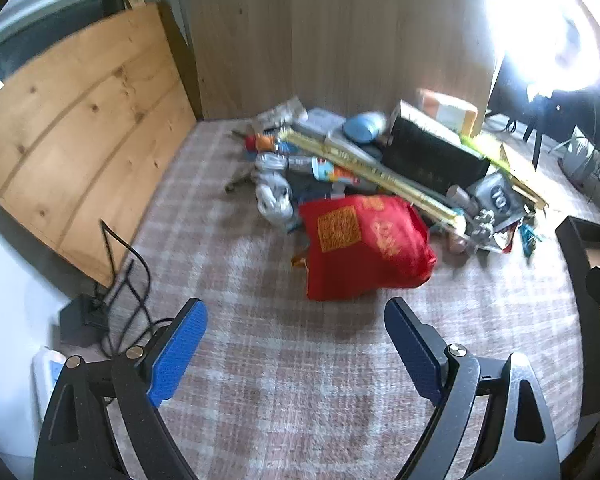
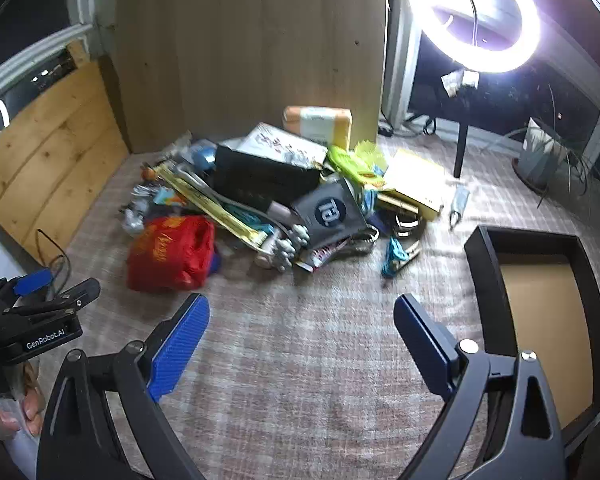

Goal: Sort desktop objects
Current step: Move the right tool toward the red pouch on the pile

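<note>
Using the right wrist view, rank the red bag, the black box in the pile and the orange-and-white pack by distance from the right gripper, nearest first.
1. Red bag, front left of the pile, nearest the right gripper.
2. Black box, mid-pile, behind the bag.
3. Orange-and-white pack, at the back against the wooden panel.

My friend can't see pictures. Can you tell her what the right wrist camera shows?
The right gripper hangs with its blue jaws open and empty above a plaid cloth. Ahead lies a messy pile: a red bag, a black box and a yellow book. An open black tray sits at right under a bright ring light.
</note>
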Demonstrator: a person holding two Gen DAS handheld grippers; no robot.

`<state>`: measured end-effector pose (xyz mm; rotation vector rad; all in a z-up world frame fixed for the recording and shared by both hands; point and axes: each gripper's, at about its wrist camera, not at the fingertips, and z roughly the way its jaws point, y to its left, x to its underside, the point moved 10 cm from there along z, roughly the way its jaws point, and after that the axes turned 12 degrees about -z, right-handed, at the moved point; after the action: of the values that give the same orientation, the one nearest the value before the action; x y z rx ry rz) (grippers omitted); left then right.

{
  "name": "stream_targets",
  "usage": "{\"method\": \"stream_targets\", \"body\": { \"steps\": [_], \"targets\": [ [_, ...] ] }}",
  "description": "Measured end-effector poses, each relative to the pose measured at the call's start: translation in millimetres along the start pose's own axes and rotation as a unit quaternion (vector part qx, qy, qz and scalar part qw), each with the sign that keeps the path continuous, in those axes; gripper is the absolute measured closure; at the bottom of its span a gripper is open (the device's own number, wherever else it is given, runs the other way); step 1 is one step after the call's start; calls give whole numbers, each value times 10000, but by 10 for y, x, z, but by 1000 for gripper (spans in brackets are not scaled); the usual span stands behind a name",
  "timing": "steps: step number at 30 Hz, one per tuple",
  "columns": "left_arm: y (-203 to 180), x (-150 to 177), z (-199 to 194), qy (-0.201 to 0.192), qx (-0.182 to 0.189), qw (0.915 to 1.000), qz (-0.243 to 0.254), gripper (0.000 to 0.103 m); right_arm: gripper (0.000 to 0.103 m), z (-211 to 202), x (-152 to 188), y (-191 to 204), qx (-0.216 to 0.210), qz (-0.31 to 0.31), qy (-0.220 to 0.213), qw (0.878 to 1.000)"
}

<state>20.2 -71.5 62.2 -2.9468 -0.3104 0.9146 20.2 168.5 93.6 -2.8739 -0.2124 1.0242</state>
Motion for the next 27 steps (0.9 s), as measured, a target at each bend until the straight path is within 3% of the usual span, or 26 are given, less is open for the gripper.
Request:
{"method": "stream_targets", "body": {
  "steps": [4, 14, 27],
  "targets": [
    [-47, -48, -202, -154, -88, 9998, -70, 13, 9, -146, -113, -9, 60, -200, -185, 9996],
    [-396, -166, -459, -460, -327, 9970, -538, 13, 9, -334, -346, -168, -248, -762, -469, 9957],
    [-519, -239, -407, -553, -688, 9938, -674, 15, 9, -221, -505, -167, -678, -1181, -617, 9888]
  ]
}}
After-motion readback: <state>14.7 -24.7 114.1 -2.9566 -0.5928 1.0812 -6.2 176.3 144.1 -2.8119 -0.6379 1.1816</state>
